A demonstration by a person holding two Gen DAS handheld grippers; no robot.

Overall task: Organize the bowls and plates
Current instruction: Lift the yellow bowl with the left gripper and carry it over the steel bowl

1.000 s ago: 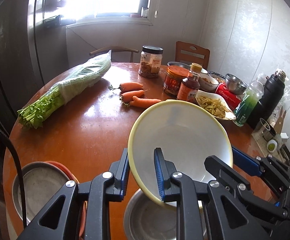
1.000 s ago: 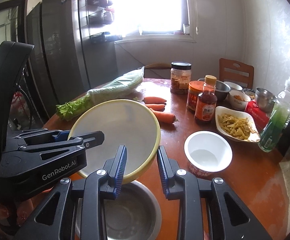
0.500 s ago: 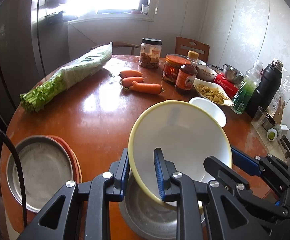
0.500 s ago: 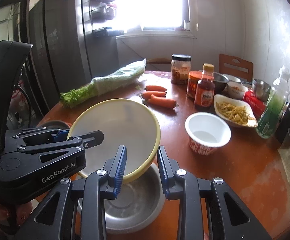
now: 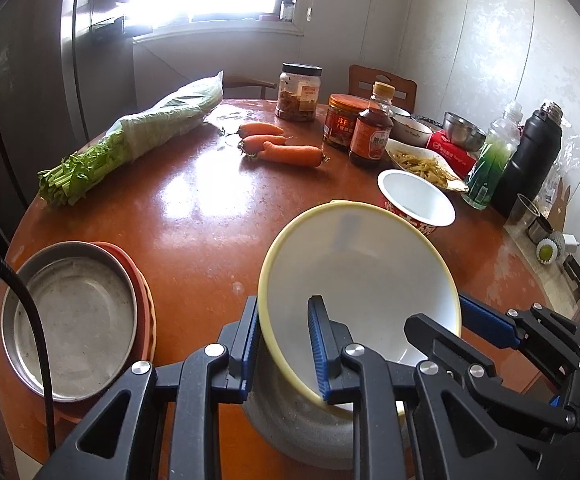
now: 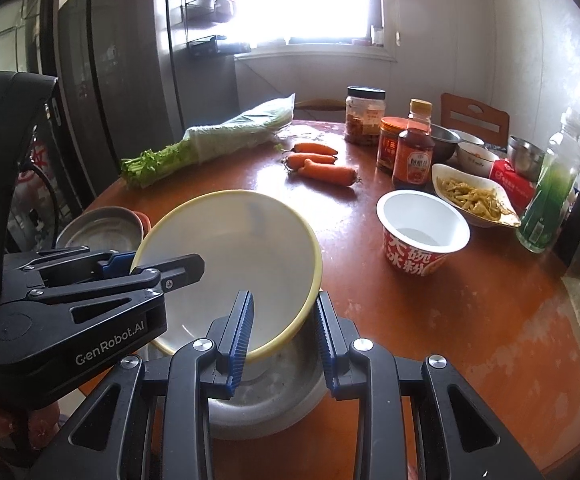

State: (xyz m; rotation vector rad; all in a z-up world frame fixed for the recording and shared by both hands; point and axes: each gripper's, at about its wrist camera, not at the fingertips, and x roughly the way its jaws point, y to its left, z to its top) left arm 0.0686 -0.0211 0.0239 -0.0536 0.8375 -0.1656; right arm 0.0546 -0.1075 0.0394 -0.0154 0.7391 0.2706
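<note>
Yellow-rimmed bowl was pinched by both claws, left claw and right claw, tilted just above the steel bowl underneath. Nesting step, I'd guess; next needs leveling, then letting go.

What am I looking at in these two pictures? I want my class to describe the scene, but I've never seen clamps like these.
There is no robot here: a person holds a two-fingered clamp in each hand, and each clamp carries a wide-angle camera looking along its jaws. One picture is from the left gripper, the other from the right gripper. Both are shut on the rim of the same yellow-rimmed bowl, from opposite sides, holding it tilted over a metal bowl on the round table. Also there: a stack of plates, a paper cup bowl, three carrots, bagged greens, jars, bottles and a dish of food.
</note>
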